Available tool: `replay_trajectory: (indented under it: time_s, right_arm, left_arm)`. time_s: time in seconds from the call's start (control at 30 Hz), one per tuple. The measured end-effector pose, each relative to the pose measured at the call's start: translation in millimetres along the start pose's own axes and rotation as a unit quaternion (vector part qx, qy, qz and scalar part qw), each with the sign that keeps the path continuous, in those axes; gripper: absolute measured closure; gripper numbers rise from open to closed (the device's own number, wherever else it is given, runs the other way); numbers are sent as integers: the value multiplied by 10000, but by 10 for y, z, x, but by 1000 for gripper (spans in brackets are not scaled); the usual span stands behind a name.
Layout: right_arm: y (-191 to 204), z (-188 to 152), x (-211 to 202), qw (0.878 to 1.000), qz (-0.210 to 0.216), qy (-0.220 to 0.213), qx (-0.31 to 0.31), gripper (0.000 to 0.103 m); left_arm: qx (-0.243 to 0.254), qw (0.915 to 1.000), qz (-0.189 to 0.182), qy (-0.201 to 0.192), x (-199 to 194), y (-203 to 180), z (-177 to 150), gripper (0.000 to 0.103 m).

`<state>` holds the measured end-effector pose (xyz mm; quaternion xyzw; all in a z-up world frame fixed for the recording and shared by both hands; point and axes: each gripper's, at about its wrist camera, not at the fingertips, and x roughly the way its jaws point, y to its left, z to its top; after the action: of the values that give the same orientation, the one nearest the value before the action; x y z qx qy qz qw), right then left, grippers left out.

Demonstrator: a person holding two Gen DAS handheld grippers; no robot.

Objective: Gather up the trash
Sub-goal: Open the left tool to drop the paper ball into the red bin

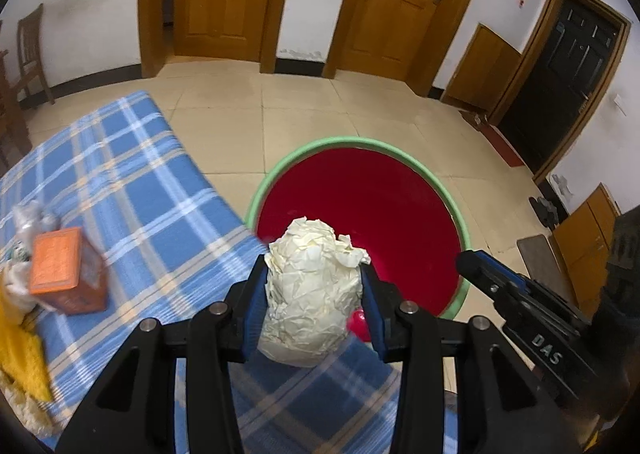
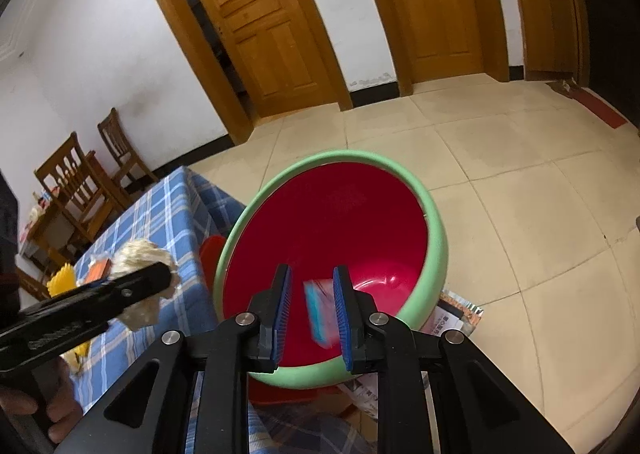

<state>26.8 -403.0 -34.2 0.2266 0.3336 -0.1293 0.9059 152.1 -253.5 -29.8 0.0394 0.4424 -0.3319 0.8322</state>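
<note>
left gripper [image 1: 316, 306]: tilted down, clenched on the crumpled paper ball [image 1: 312, 294], at the bin's near rim.
right gripper [image 2: 312, 310]: angled down over the bin; pads apart, a blurred blue-pink wrapper [image 2: 319, 312] between them, loose.
bin [image 2: 434, 222]: red inside, green rim, at 12 o'clock.
table [image 1: 132, 182]: plaid cloth, at 9 o'clock.

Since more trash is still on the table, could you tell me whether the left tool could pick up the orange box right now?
Probably not: the left tool is already clamped on the crumpled paper ball, which it would have to drop first.
</note>
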Motion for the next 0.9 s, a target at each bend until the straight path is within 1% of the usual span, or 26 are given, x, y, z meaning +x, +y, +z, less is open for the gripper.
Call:
replay_trajectory:
  time_s: [0.13,0.2,0.27,0.3,0.37,0.43,0.6,0.7,0.73,0.8,0.9]
  right_arm:
    - [-37,12,-44,9999,-73,-68,57,78]
    - [-75,8,-74,9998,-103,-91,130,75]
    - [-113,7,-85,9996,-96,-85,235,74]
    - [-137,4,-88,9995,-57,-75,304,74]
    - [-163,-5,-86,9993,-24,-42,373,74]
    - [-164,-9,-87,9993,-48,-45,373,73]
    - [-132,-1,-109,9993,-45,-60,354,71]
    - [-89,-3,-134,9995,-51,-100,308,62]
    - [-73,-4,-147,9995,-57,-110,301,56]
    - [-52,-10,-167,9995,-38,-109,301,53]
    - [-10,-23,-154,9997,-2,-27,249,52]
  left_arm:
    - [81,9998,-125,122,151,-84,53,59]
    - [143,9997,-116,160,211,-131,84,59]
    - [194,9997,-59,161,244,-167,107,51]
    - [214,9997,-13,146,253,-181,118,49]
    - [220,9997,66,103,257,-196,135,39]
    - [192,9998,69,65,238,-197,143,35]
    - [111,9999,66,12,135,-126,145,34]
    - [15,10000,54,-43,48,-47,126,34]
    - [-26,10000,56,-52,12,-23,115,34]
    - [-86,9999,65,-70,-53,19,86,34]
    - [-160,9997,109,-115,-173,74,41,34]
